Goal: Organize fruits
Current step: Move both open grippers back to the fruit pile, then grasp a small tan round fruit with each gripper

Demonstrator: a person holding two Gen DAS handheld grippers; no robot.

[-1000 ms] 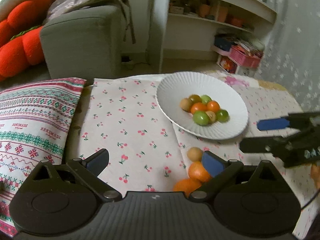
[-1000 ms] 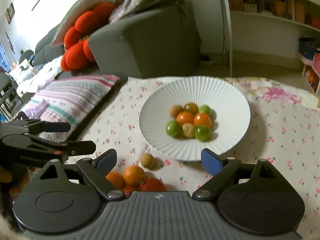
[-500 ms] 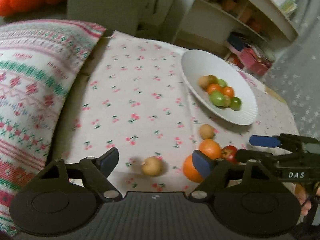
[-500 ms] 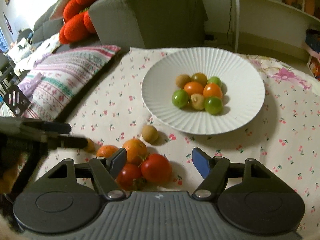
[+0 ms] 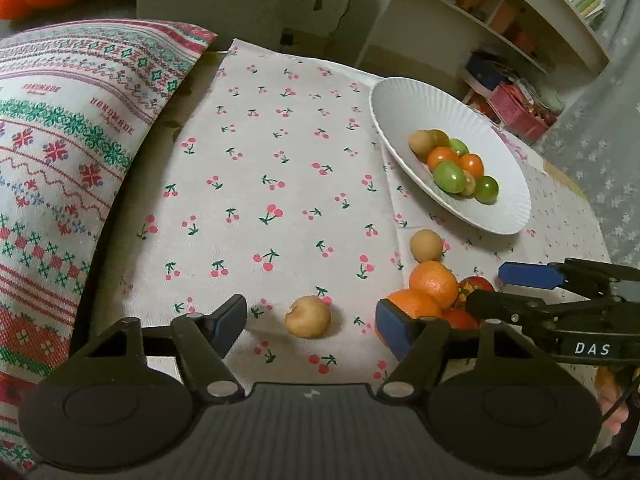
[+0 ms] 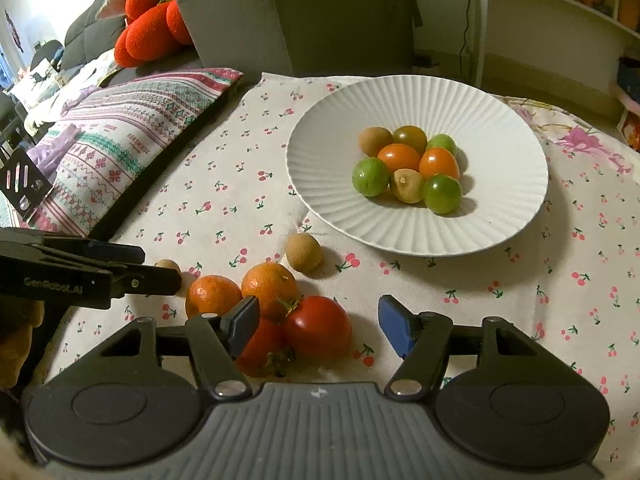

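The left gripper (image 5: 310,322) was closing around a small tan round fruit (image 5: 308,317) on the cherry-print tablecloth (image 5: 256,184) — pads not yet touching it. The right gripper (image 6: 318,324) was closing too, a red tomato (image 6: 318,327) between its blue pads, untouched. Two oranges (image 6: 269,289) lay just beside; the white ribbed plate (image 6: 500,120) held small green and orange fruits.

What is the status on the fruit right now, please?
Left gripper closing around tan fruit, pads not touching. Right gripper closing around red tomato, not gripped. Oranges crowd the tomato. Plate holds eight.
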